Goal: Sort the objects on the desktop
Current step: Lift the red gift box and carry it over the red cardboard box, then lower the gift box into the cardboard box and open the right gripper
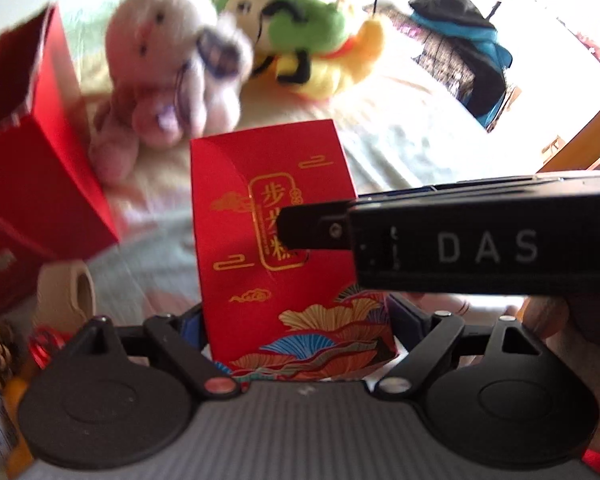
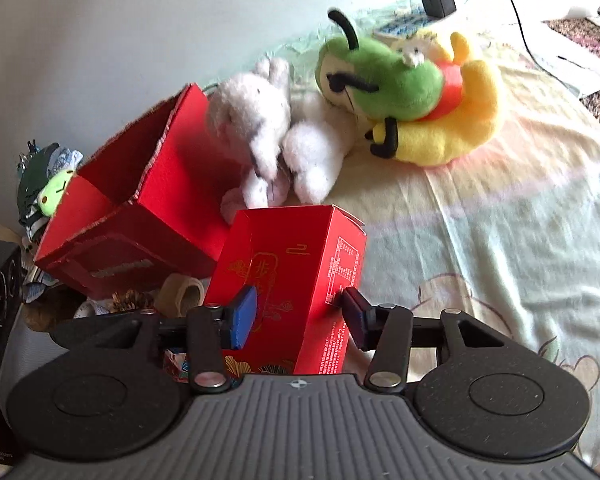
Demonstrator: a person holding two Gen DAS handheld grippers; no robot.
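Soft bedding with pale cartoon prints (image 2: 480, 240) covers the bed that carries everything, and a plain wall stands behind it.

The sorting looks only partly done. A big open red box (image 2: 112, 216) sits tipped ahead and to the left of the right gripper (image 2: 300, 312), and I cannot see anything inside it. A white plush bunny (image 2: 256, 128) and a green and yellow plush toy (image 2: 400, 92) lie farther ahead on the bed, not put away. A roll of tape (image 2: 182, 294) and some small clutter sit low on the left, under the big box. So most things seem left to sort.

The small red gift box (image 2: 292, 280) with gold writing is the thing in hand now. It stands upright right between the fingers of the right gripper. The blue pad on the left touches its front face, and the dark pad on the right presses near its side corner, so this gripper seems to pinch the box.

In the left wrist view the same small red gift box (image 1: 276, 240) also sits between the fingers of the left gripper (image 1: 296, 320). Its fingers are spread wide and seem to hug the box's bottom edges, but I cannot tell if they squeeze it. The other gripper's black body crosses in front from the right.
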